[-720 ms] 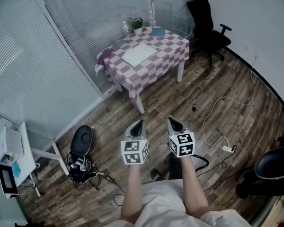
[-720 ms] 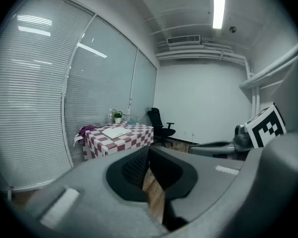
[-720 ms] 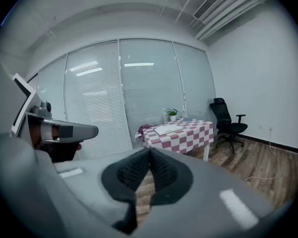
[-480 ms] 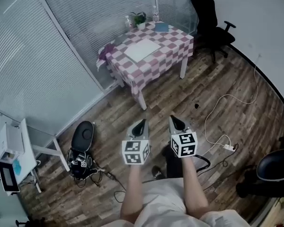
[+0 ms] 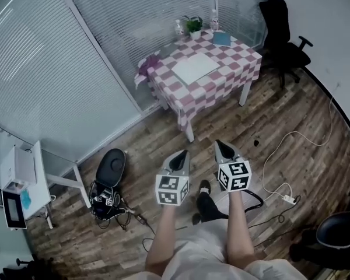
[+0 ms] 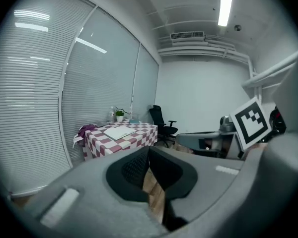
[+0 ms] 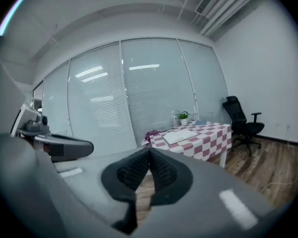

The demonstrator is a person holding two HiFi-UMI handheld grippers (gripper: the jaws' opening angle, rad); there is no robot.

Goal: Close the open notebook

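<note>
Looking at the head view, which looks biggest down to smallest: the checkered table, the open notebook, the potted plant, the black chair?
Largest to smallest:
1. table
2. chair
3. notebook
4. plant
All stand about equally far from the camera, so the order holds.

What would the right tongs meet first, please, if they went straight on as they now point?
Nothing close: the right tongs, shut and empty, aim slightly down toward the table. Probably the floor short of it first, or else the table's near edge; depth is unclear.
</note>
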